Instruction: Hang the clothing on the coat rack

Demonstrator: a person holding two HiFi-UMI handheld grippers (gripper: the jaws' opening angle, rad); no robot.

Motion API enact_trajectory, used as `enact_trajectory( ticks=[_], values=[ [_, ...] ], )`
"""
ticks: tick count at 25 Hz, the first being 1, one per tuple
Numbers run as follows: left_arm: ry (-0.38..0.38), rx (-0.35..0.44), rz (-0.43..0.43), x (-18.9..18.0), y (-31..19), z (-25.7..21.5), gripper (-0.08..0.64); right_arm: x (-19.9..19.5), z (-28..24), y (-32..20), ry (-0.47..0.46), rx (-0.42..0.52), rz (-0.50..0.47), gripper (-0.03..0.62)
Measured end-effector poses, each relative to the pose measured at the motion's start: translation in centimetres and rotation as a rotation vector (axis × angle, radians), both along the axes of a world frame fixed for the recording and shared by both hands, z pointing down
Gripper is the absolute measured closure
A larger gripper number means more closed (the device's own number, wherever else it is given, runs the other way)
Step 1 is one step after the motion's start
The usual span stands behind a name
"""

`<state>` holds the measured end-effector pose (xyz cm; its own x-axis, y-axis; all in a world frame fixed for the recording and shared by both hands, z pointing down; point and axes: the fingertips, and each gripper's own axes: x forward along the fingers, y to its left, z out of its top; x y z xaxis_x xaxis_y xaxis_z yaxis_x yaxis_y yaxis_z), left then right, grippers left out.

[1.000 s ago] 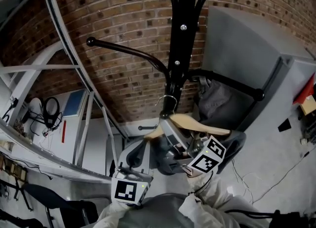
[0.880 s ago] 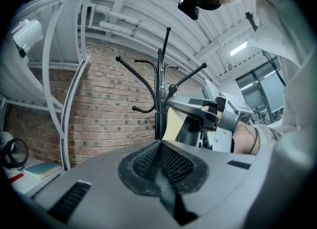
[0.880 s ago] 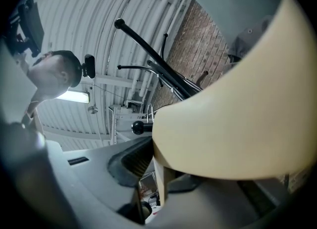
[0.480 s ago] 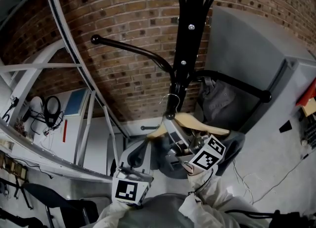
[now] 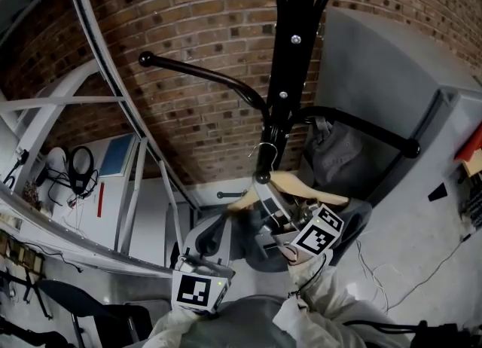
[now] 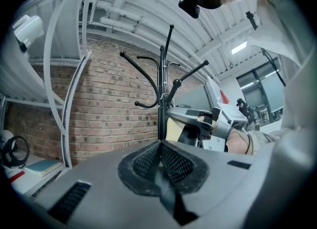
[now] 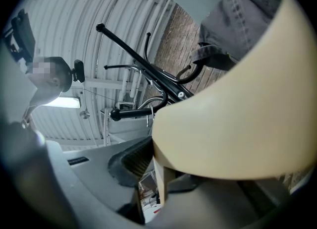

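My right hand-held gripper point(image 7: 157, 161) is clamped on a wooden hanger point(image 5: 300, 185). Its wire hook point(image 5: 260, 145) points to 12 o'clock, just beside the pole of the black coat rack point(image 5: 292, 45). A grey garment point(image 5: 337, 154) hangs by the rack's lower arm, at 2 o'clock from the hanger. My left hand-held gripper point(image 6: 159, 148), at 7 o'clock, is closed with nothing between its pads.

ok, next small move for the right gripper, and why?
Probably nudge the right gripper, shut on the wooden hanger, to carry its metal hook over the rack arm; the hook hangs beside the pole, seemingly on nothing.
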<state>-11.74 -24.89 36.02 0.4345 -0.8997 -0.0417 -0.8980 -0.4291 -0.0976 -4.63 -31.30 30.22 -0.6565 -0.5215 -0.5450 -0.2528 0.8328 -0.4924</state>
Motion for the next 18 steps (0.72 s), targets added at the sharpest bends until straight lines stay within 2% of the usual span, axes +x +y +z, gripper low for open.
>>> enact_trajectory(
  ticks=[6,10,13,15,18],
  values=[
    [-0.008,-0.005,0.021,0.3,-0.2,0.1,0.551,0.0,0.8,-0.5,0.001,-0.012,-0.004,0.49],
    [0.014,0.022,0.017,0.5,-0.5,-0.4,0.551,0.2,1.0,-0.8,-0.005,-0.015,-0.004,0.489],
    [-0.006,0.009,0.017,0.5,-0.5,0.2,0.551,0.4,1.3,-0.9,-0.015,-0.02,-0.009,0.489],
    [0.005,0.039,0.03,0.8,-0.5,-0.2,0.551,0.5,1.5,-0.9,-0.029,-0.024,-0.016,0.489],
    [-0.002,0.018,0.025,0.8,-0.5,0.1,0.551,0.6,1.5,-0.9,-0.044,-0.02,-0.023,0.489]
  ],
)
